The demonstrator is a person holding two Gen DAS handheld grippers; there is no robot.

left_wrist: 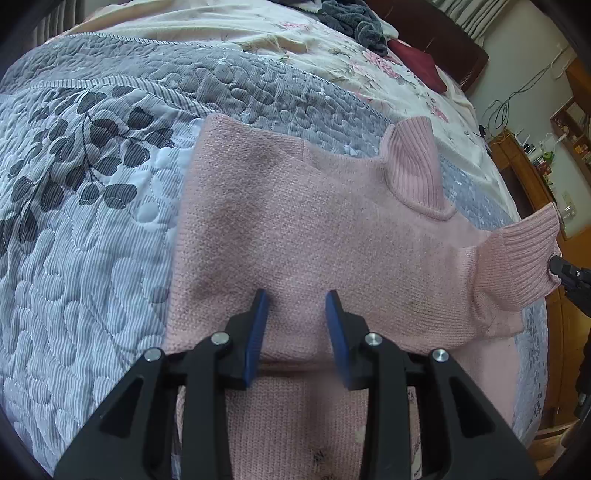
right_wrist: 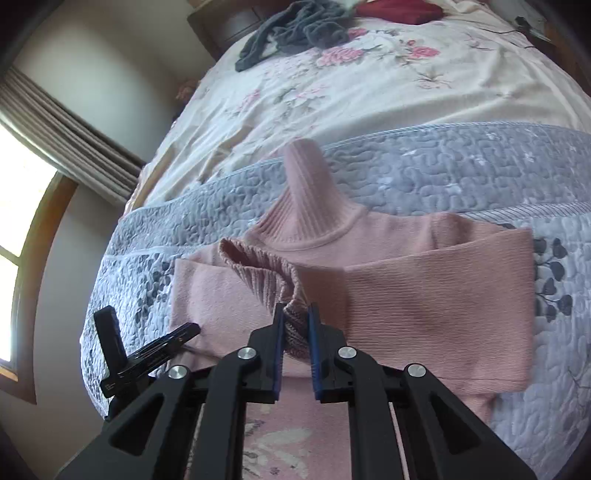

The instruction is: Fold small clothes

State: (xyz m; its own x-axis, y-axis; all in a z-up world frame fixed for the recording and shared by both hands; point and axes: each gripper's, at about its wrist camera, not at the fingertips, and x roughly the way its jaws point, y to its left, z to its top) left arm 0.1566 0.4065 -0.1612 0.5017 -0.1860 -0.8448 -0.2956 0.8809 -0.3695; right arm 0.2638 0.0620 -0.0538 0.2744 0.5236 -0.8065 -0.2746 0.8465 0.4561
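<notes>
I have a small pink turtleneck sweater (left_wrist: 295, 221) lying flat on the grey quilted bedspread (left_wrist: 92, 240) of the bed, its ribbed collar (left_wrist: 413, 166) pointing toward the floral sheet (right_wrist: 351, 92) further up.

My right tongs (right_wrist: 296, 314) are pinched nearly closed on the ribbed cuff (right_wrist: 258, 269) of one sleeve — the knit is bunched between the blue pads, lifted and drawn in over the sweater's body. In the left wrist view that same cuff (left_wrist: 524, 258) shows stretched out at the sweater's side, with the tip of the right tongs on it.

My left tongs (left_wrist: 297, 299) stand open, gripping nothing, hovering low over the lower middle of the sweater; whether the pads touch the knit I cannot tell.

By my reading the fold is partway done. From the right wrist view, the other side looks already folded across the chest as a flat band (right_wrist: 443, 288). What is left, I judge: lay this sleeve down over the body, then fold the hem up toward the collar. A dark grey garment (right_wrist: 295, 29) heaped near the headboard may be waiting its turn — I cannot say.
</notes>
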